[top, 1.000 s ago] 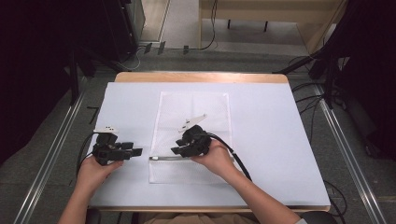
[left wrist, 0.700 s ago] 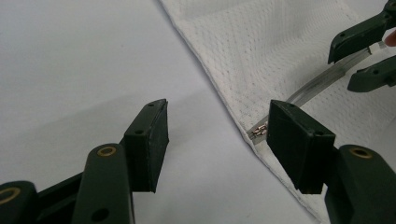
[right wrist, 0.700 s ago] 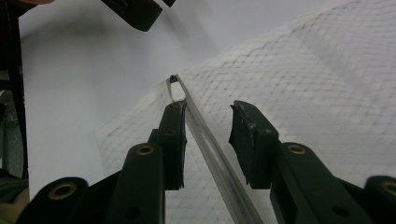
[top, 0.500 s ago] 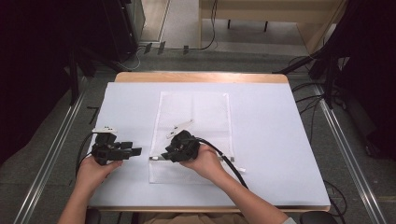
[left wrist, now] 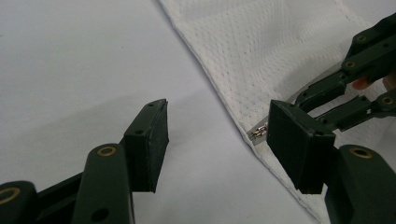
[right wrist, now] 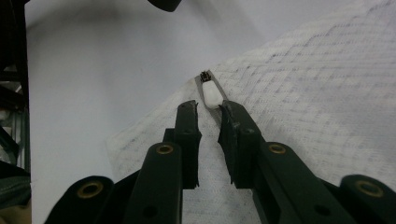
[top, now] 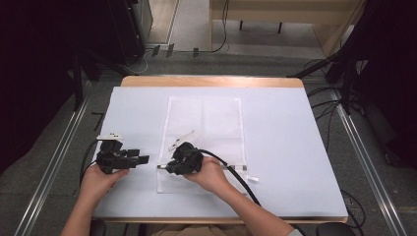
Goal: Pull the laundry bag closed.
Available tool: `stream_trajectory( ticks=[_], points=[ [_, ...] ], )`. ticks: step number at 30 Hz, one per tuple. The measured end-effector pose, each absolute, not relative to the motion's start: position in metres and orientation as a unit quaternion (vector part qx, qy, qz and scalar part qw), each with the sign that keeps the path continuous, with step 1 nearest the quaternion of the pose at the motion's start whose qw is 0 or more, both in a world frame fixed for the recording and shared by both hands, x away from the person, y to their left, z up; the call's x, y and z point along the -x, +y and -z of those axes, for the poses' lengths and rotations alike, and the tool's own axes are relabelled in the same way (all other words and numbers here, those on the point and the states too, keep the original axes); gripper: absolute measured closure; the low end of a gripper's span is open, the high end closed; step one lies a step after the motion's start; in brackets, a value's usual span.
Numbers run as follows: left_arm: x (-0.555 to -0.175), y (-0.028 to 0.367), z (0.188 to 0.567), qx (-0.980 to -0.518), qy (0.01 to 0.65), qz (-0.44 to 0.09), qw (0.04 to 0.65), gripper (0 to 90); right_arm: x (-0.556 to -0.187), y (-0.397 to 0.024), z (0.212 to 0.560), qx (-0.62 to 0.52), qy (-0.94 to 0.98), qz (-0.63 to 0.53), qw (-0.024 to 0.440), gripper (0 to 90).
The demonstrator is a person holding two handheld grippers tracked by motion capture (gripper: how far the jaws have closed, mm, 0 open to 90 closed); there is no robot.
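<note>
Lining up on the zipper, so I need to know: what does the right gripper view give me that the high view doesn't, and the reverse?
Right gripper view: close up, the white zipper pull lies just past the tips of the right tool and is not pinched. The jaws have just been closing and stand a narrow gap apart.
High view: the whole mesh bag lies flat on the table, with the left tool open beside its left edge.
Shared: the right tool at the bag's near left corner.
</note>
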State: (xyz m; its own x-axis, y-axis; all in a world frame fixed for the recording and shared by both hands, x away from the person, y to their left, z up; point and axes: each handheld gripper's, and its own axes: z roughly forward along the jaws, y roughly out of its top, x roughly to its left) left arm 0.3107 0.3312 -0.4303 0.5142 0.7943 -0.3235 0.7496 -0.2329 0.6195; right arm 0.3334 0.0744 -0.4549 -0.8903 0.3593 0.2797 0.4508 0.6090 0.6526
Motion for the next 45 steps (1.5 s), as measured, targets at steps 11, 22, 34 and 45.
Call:
stream_trajectory(
  ticks=[11,22,34,45],
  points=[
    [-0.311,0.331,0.43,-0.786,0.49,-0.03,0.375,39.3,-0.336,0.08,0.463,0.234,-0.895,0.374,0.067,78.1],
    [-0.311,0.332,0.43,-0.786,0.491,-0.029,0.375,39.2,-0.338,0.092,0.462,0.232,-0.894,0.377,0.071,79.2],
    [-0.311,0.334,0.43,-0.784,0.492,-0.03,0.378,39.2,-0.342,0.107,0.463,0.23,-0.898,0.37,0.066,83.9],
    [-0.31,0.331,0.43,-0.791,0.48,-0.022,0.379,41.7,-0.342,0.104,0.457,0.214,-0.902,0.371,0.046,87.7]
  ],
)
